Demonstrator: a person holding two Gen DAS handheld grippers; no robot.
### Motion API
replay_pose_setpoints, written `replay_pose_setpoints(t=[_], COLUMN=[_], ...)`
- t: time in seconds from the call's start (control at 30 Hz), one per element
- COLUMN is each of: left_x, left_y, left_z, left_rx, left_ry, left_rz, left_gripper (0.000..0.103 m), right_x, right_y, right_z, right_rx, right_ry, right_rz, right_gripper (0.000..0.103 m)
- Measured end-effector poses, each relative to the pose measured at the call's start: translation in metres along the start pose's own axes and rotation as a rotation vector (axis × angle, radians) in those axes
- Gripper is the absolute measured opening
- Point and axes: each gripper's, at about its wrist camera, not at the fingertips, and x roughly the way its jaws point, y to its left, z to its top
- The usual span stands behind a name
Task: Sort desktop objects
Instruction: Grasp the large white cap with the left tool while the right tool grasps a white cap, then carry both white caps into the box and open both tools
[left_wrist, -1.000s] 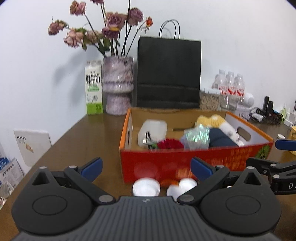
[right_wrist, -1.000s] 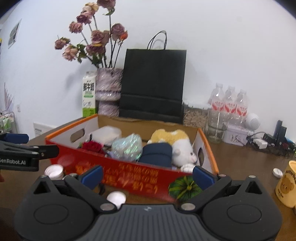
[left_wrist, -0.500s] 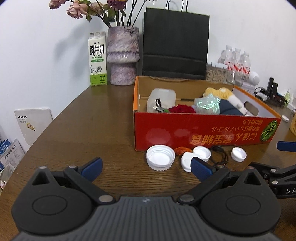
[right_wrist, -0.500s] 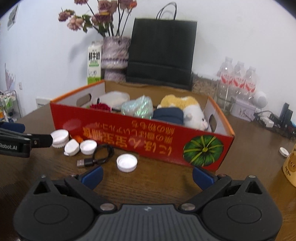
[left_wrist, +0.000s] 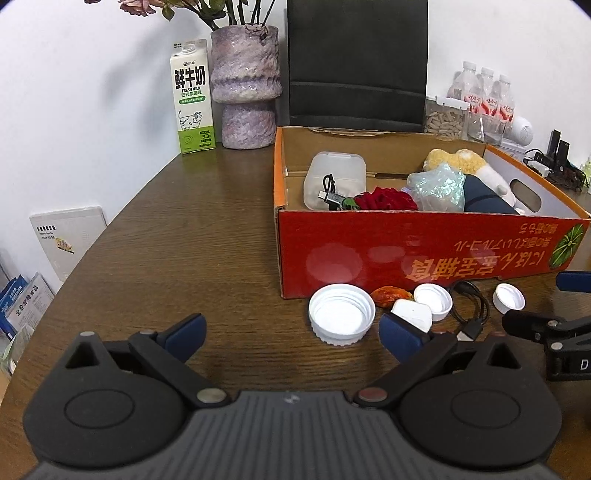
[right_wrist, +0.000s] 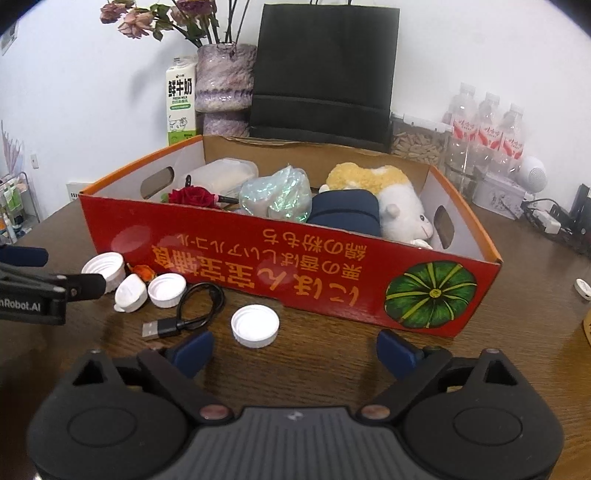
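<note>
A red cardboard box sits on the brown tabletop, its long side running left to right, its printed lettering upside down. Inside lie a clear plastic case, a red rose, a shiny crumpled bag, a dark blue pouch and a plush toy. Behind the box stand a milk carton, a purple vase with dried flowers, a black paper bag and water bottles.

On the near side of the box lie the loose things: a large white lid at the left, a small orange scrap, a white earbud case, two smaller white caps and a black USB cable, coiled, its plug pointing near-left.

The left claw is released, empty, with the large lid just beyond it. The right claw is closing but still wide, with nothing between its fingers; one small cap lies just ahead of it.
</note>
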Motion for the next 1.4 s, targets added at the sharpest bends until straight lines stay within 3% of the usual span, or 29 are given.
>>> replay_pose_setpoints(t=[0.1,0.3,0.4,0.47,0.53,0.57,0.6,1.1,1.4], left_x=[0.004,0.012,0.014,0.014,0.013,0.012,0.011,0.004,-0.017], left_y=[-0.002,-0.002,-0.006,-0.008,-0.009,-0.009,-0.009,-0.007,-0.007], left_z=[0.002,0.005,0.006,0.006,0.006,0.006,0.006,0.000,-0.002], left_rx=[-0.003,-0.013,-0.003,0.004,0.009,0.009,0.008,0.009,-0.003], left_ry=[0.002,0.019,0.018,0.013,0.006,0.002,0.000,-0.025,-0.082], left_rz=[-0.001,-0.033,-0.040,-0.043,-0.042,-0.049,-0.055,-0.051,-0.035], left_gripper=[0.100,0.082,0.078,0.071,0.048,0.041,0.041,0.041,0.041], right_x=[0.003,0.008,0.009,0.009,0.008,0.007,0.007,0.001,-0.014], right_y=[-0.002,-0.001,0.000,0.000,0.001,0.001,0.001,0.004,0.002], right_z=[0.002,0.004,0.005,0.005,0.005,0.005,0.004,-0.001,0.000], right_rx=[0.018,0.026,0.029,0.030,0.028,0.028,0.026,0.003,0.003], right_ry=[0.002,0.003,-0.003,-0.008,-0.016,-0.020,-0.023,-0.048,-0.111], right_rz=[0.015,0.046,0.051,0.058,0.064,0.069,0.075,0.100,0.099], right_gripper=[0.088,0.074,0.067,0.059,0.041,0.036,0.028,0.027,0.027])
